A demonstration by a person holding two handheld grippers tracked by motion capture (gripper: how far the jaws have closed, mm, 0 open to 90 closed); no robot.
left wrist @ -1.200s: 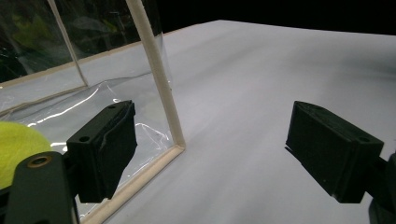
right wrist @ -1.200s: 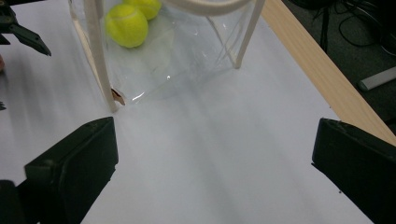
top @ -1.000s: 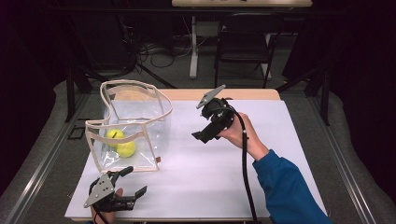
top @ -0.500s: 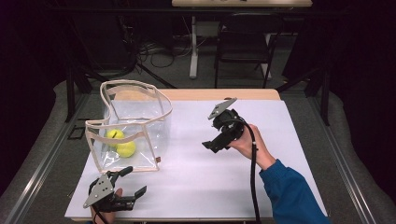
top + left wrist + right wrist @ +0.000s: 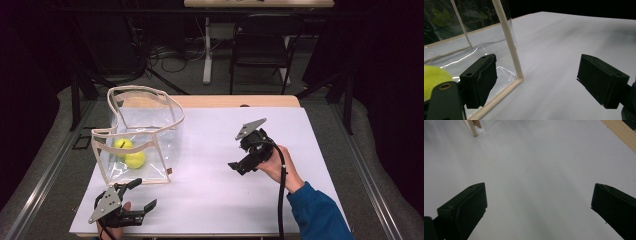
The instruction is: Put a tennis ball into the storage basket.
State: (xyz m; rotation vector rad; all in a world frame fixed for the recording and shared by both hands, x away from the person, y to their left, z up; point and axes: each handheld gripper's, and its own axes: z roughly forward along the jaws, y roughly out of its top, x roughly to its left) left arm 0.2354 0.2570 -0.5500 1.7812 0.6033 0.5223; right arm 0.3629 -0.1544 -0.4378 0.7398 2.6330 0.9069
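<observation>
A clear plastic bag (image 5: 145, 135) with cream trim stands open at the table's left, its corner edge (image 5: 509, 42) close in the left gripper view. Two yellow-green tennis balls (image 5: 131, 152) lie inside it; one ball (image 5: 434, 77) shows through the plastic. My left gripper (image 5: 139, 194) rests open at the front left edge, just in front of the bag, nothing between its jaws. My right gripper (image 5: 239, 162) is held open above the white table middle, a hand around it, empty. In the right gripper view my right gripper (image 5: 536, 205) faces bare white tabletop.
The white table cover (image 5: 215, 200) has a wooden strip (image 5: 240, 101) along its far edge. A bag corner (image 5: 472, 127) lies at the top left of the right gripper view. Behind the table stand a dark chair (image 5: 260, 45) and a table leg (image 5: 206, 50).
My right gripper has moved right and toward the near side, away from the bag, and dropped lower. The left gripper and the bag have stayed put.
</observation>
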